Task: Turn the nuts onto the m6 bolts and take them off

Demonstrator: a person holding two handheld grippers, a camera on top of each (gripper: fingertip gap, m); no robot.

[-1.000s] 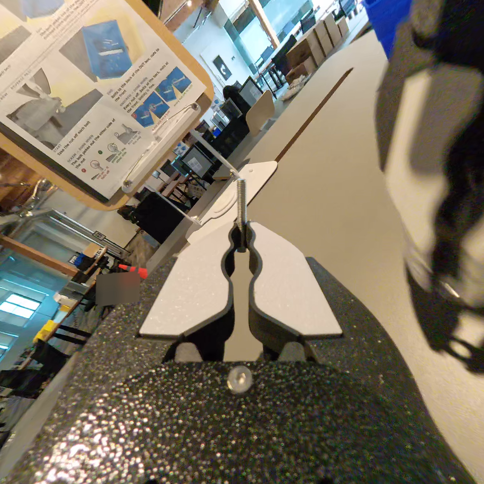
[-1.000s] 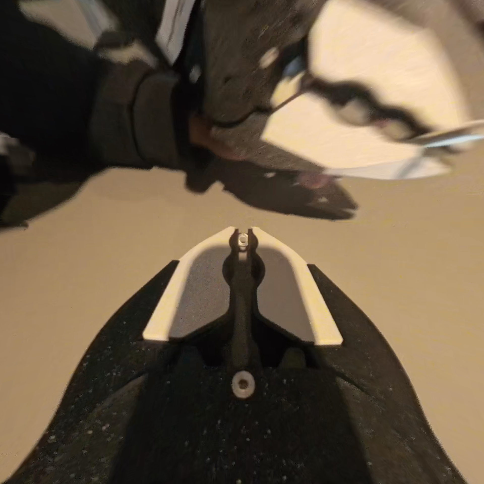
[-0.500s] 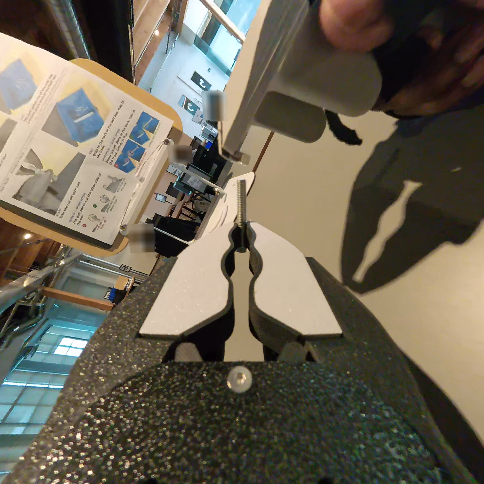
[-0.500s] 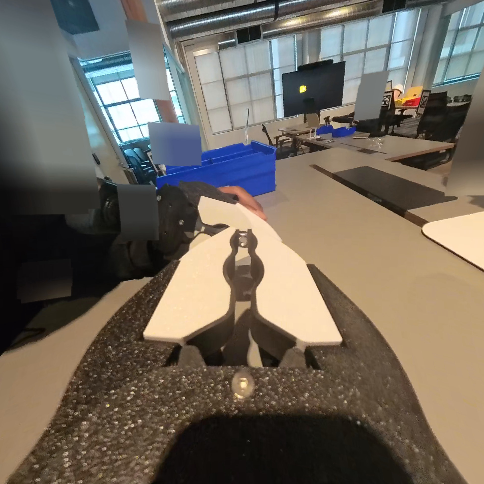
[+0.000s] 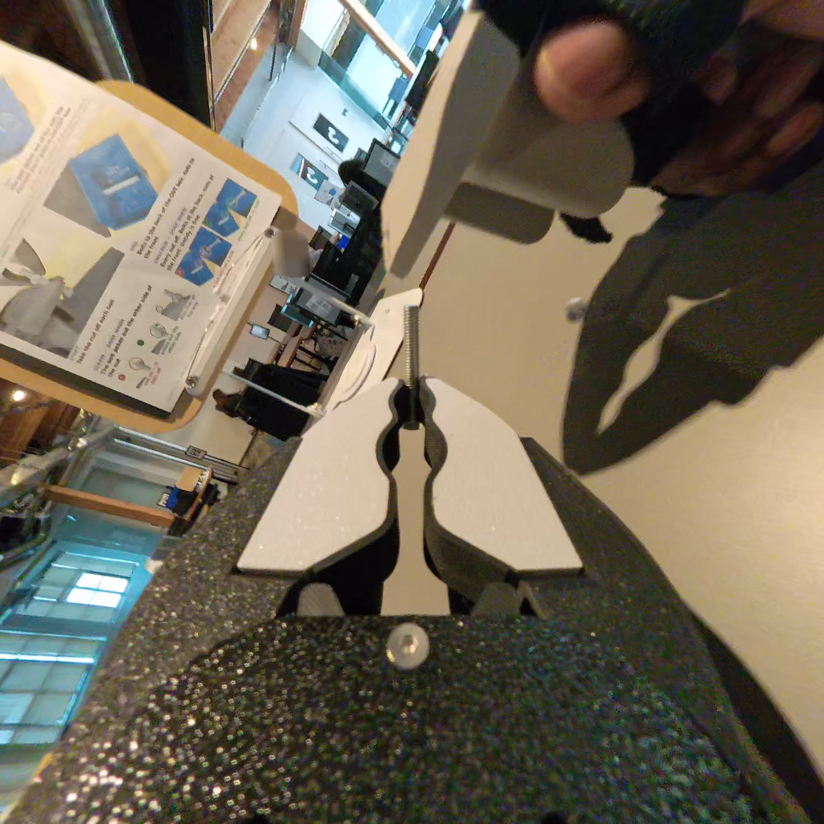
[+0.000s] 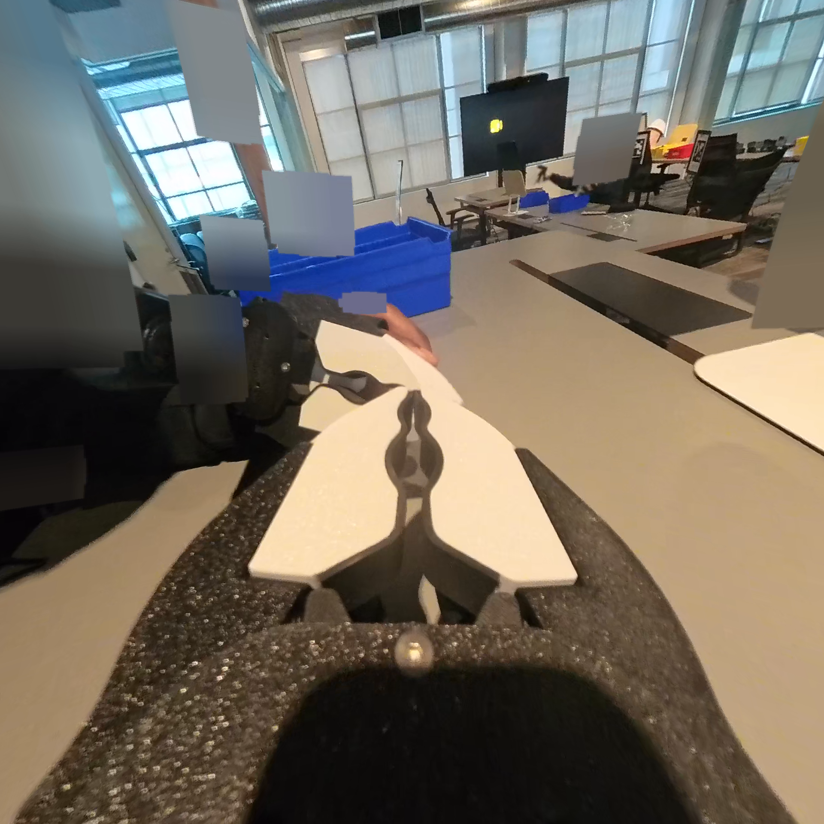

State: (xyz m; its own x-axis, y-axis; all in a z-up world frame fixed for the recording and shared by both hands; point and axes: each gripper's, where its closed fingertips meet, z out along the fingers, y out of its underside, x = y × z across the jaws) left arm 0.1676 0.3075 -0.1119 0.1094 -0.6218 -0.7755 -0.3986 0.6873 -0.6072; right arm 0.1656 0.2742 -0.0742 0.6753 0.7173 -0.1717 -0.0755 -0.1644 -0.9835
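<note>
My left gripper [image 5: 412,388] is shut on a steel bolt [image 5: 411,348]. The bolt's head sits between the pads and its threaded shaft points out past the fingertips, bare of any nut. My right gripper [image 6: 414,394] is shut, with nothing between its pads. In the left wrist view it hangs above the bolt [image 5: 399,267], held by a hand [image 5: 588,76]. A small silver piece, seemingly the nut [image 5: 575,308], shows blurred over the table beside the gripper's shadow. In the right wrist view the left gripper's white finger [image 6: 379,356] lies just beyond my right fingertips, and the bolt is hidden there.
A beige table [image 6: 579,401] carries a blue bin [image 6: 392,276] at the back, a dark mat [image 6: 646,294] and a white pad [image 6: 767,379] at the right. An instruction board on a wooden stand [image 5: 111,249] is at the left. The grippers' ends are close to 5 cm from one another.
Half a second ago my right gripper held a nut at its tips. Its pads have since come together and the nut has left the grasp. The left gripper still holds the bolt.
</note>
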